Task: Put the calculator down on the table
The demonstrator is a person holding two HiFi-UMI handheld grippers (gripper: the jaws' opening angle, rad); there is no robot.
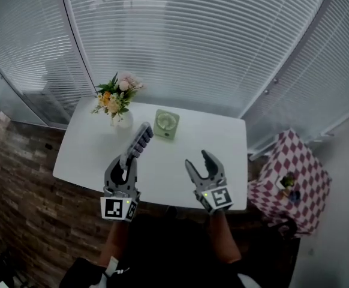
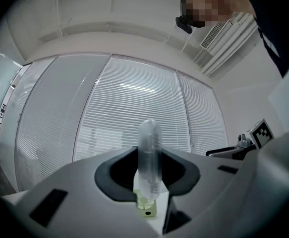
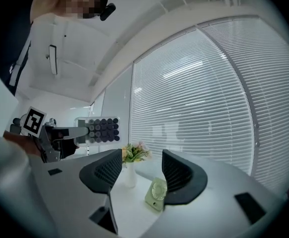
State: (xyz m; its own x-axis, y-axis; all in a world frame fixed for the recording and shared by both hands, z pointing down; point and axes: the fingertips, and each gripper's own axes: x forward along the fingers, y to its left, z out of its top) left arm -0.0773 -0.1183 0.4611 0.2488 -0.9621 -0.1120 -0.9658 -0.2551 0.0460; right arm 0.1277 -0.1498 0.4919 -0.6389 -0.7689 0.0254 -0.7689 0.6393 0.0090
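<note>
The calculator (image 1: pixel 141 140), grey with dark round keys, sticks up and away from my left gripper (image 1: pixel 126 164), which is shut on its near end above the white table (image 1: pixel 222 143). In the left gripper view the calculator (image 2: pixel 149 155) shows edge-on, pinched between the two dark pads of the left gripper (image 2: pixel 148 171). The right gripper view shows the calculator (image 3: pixel 99 130) face-on at the left, held off the table. My right gripper (image 1: pixel 199 161) hovers over the table's near right part, open and empty, and in its own view the right gripper (image 3: pixel 142 170) has nothing between its jaws.
A vase of flowers (image 1: pixel 117 101) stands at the table's far left, and a small green fan (image 1: pixel 166 125) beside it at the back middle. A small stand with a checked cloth (image 1: pixel 294 173) is at the right. Window blinds (image 1: pixel 198 41) run behind.
</note>
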